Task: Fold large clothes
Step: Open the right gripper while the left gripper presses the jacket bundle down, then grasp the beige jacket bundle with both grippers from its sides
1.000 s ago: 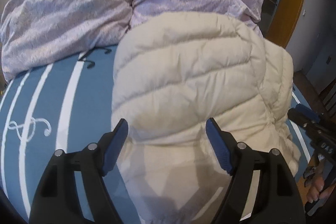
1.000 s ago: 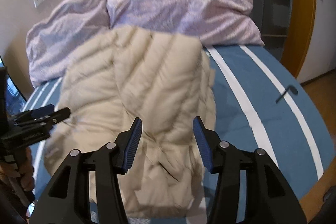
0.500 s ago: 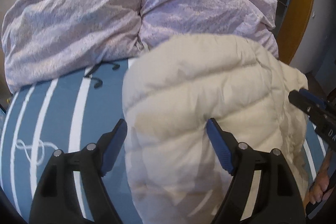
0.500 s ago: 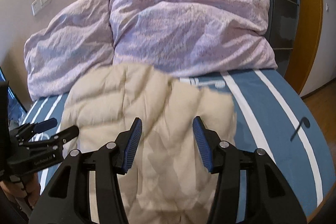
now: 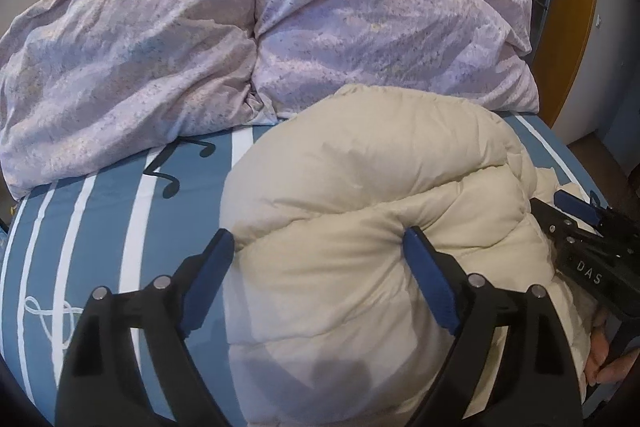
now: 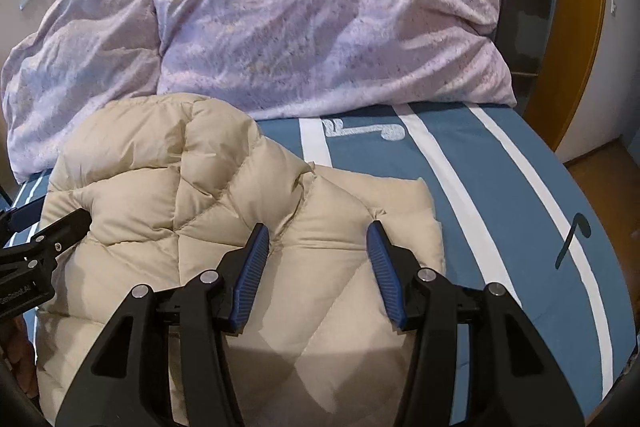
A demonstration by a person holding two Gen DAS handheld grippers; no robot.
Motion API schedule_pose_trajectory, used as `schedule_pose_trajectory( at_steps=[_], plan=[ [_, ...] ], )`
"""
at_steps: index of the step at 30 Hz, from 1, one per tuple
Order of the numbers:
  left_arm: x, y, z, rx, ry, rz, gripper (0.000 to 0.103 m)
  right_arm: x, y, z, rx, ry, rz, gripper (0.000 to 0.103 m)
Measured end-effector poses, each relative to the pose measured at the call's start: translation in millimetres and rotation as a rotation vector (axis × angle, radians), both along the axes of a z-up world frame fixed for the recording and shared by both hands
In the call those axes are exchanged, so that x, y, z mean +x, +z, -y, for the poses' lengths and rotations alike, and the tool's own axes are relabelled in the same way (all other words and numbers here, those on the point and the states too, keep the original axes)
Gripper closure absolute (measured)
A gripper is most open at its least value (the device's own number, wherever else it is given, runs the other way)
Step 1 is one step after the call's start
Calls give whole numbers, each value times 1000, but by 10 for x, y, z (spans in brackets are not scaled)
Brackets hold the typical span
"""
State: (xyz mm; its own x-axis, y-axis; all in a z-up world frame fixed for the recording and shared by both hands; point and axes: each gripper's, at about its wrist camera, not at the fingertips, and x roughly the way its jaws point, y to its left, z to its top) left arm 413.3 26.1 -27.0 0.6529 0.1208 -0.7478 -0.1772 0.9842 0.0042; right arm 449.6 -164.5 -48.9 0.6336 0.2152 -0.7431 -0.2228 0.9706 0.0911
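Note:
A cream quilted puffer jacket (image 5: pixel 360 211) lies bunched and folded over on the blue striped bed; it also shows in the right wrist view (image 6: pixel 192 203). My left gripper (image 5: pixel 316 243) is open, its blue pads straddling a puffy fold at the jacket's left side. My right gripper (image 6: pixel 316 237) is open over the jacket's right part, its pads apart and holding nothing. The right gripper also shows at the right edge of the left wrist view (image 5: pixel 580 227), and the left gripper at the left edge of the right wrist view (image 6: pixel 44 239).
Two lilac pillows (image 5: pixel 248 27) lie against the wall at the bed's head, just behind the jacket. The blue sheet with white stripes (image 6: pixel 500 195) extends to the right. A wooden door frame (image 6: pixel 576 27) and floor lie beyond the bed's right edge.
Both grippers have pulled back and lower toward the near edge. The jacket now lies lower and more bunched, with more of the pillows showing behind it.

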Motion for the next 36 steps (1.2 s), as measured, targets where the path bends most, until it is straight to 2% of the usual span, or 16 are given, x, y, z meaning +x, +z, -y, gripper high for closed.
schedule_pose_trajectory(
  at_steps=[18,30,36],
  plan=[
    [131,-349,53,-18,5,-2,5,79,-232,81,40,-43,-15,50],
    [154,-481,44,-37,17,3,2,104,-280,61,44,-49,-18,48],
    [170,-518,91,-17,21,2,2,110,-276,66,46,-48,-19,47]
  ],
)
